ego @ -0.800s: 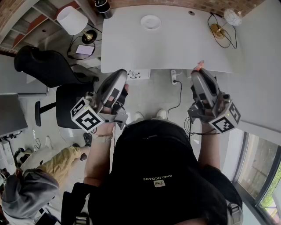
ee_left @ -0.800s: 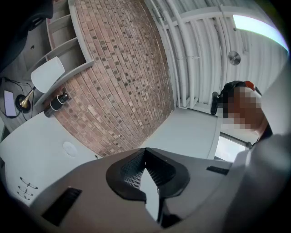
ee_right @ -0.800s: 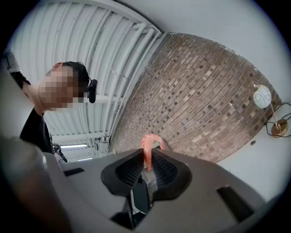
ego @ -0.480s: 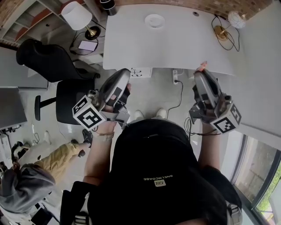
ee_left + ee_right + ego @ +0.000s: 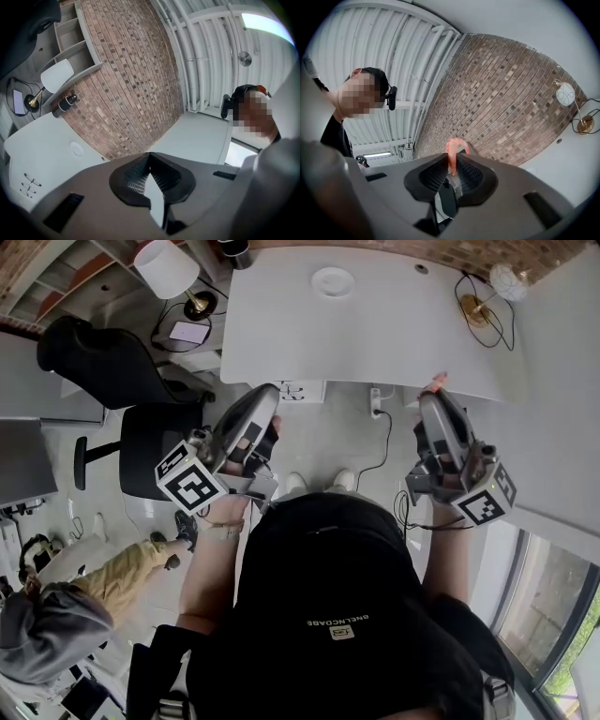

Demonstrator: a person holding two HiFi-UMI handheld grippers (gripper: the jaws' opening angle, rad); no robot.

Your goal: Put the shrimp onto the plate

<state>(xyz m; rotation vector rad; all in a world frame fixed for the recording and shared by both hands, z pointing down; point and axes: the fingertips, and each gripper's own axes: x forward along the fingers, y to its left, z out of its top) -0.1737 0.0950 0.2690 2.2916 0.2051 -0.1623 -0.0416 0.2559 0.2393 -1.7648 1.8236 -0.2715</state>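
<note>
The shrimp (image 5: 453, 151) is clamped between the jaws of the right gripper (image 5: 451, 165). It is pinched at one end, so its pink curl stands clear beyond the tips. Held this way, it can probably be laid down without the jaws meeting the plate. This gripper is held at the near edge of the white table (image 5: 375, 334), while the empty plate (image 5: 333, 281) lies well apart, toward the far edge.

The left gripper (image 5: 149, 157) is closed on nothing, its jaws met at the tips. It is held short of the table, seemingly because it is not needed for the carry.

The tabletop is smooth and mostly bare, and a globe lamp (image 5: 506, 279) with its cable is set at the far right corner. A brick wall (image 5: 126, 70) is seen behind the table and a ribbed ceiling (image 5: 393, 56) above. A black office chair (image 5: 103, 371) and a white-shaded lamp (image 5: 167, 268) are placed at the left.
</note>
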